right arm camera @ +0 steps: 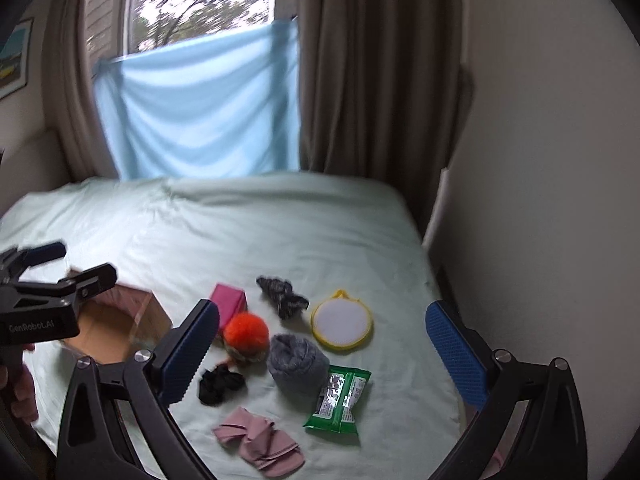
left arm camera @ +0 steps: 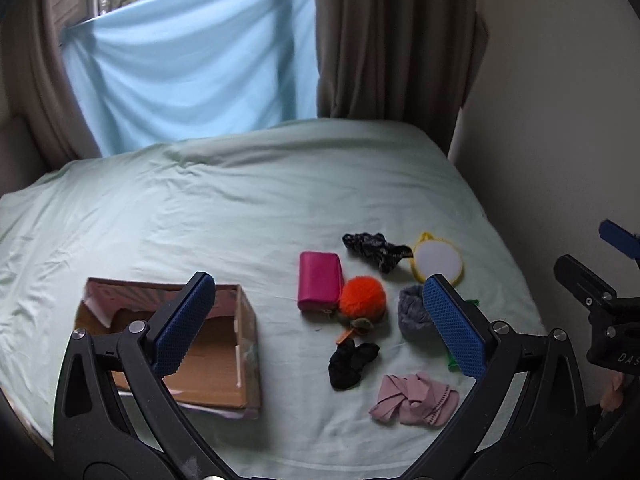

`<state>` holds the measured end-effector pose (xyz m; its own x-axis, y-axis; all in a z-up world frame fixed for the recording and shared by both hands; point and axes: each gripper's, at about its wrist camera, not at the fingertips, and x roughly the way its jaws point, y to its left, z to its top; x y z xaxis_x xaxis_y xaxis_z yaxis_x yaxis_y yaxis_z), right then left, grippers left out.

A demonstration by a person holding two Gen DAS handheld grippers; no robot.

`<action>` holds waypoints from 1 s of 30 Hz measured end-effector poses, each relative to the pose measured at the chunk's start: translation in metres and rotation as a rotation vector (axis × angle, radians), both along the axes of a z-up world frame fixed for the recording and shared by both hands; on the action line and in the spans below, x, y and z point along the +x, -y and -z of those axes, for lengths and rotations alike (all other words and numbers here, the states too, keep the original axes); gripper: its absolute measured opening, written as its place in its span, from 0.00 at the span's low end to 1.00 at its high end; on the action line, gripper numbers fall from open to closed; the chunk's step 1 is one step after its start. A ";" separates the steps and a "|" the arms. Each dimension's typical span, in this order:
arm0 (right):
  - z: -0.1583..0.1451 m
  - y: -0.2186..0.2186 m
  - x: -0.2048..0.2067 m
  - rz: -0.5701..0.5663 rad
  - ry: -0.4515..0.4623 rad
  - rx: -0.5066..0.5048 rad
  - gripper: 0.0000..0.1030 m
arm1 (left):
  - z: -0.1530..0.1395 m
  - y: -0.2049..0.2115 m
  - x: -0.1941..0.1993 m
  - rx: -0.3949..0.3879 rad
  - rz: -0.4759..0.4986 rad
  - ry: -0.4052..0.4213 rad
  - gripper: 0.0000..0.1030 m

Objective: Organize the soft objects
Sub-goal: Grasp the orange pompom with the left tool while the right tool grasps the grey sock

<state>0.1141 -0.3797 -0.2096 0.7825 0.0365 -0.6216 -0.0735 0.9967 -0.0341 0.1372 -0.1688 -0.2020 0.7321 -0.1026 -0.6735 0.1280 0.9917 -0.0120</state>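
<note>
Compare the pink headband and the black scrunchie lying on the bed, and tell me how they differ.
The pink headband is pale pink; the black scrunchie is black. The headband lies spread in flat, twisted strips, while the scrunchie is bunched into a ruffled clump. The headband covers more of the sheet than the scrunchie. The headband lies nearer the cameras, the scrunchie just beyond it, close to the orange pompom. Both are soft fabric pieces resting loose on the bed, outside the cardboard box.

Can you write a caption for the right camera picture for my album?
Open right tool hovers above fluffy orange pompom, grey fuzzy sock and green wipes packet.
</note>
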 end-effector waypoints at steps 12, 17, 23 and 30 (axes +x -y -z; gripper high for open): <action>0.131 -0.003 0.055 -0.322 -0.079 -0.099 1.00 | 0.141 0.069 0.071 0.150 0.214 -0.051 1.00; 0.176 -0.002 0.076 -0.376 -0.129 -0.110 1.00 | 0.179 0.086 0.098 0.210 0.319 -0.061 1.00; 0.209 -0.010 0.089 -0.435 -0.153 -0.125 0.98 | 0.213 0.101 0.120 0.280 0.428 -0.110 0.80; 0.233 -0.025 0.102 -0.492 -0.191 -0.152 0.78 | 0.248 0.111 0.131 0.317 0.492 -0.196 0.64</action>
<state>0.2162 -0.3551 -0.4425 0.5684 0.2679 -0.7779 -0.5487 0.8280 -0.1157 0.2679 -0.2799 -0.4501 0.5094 -0.1695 -0.8437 0.5969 0.7758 0.2046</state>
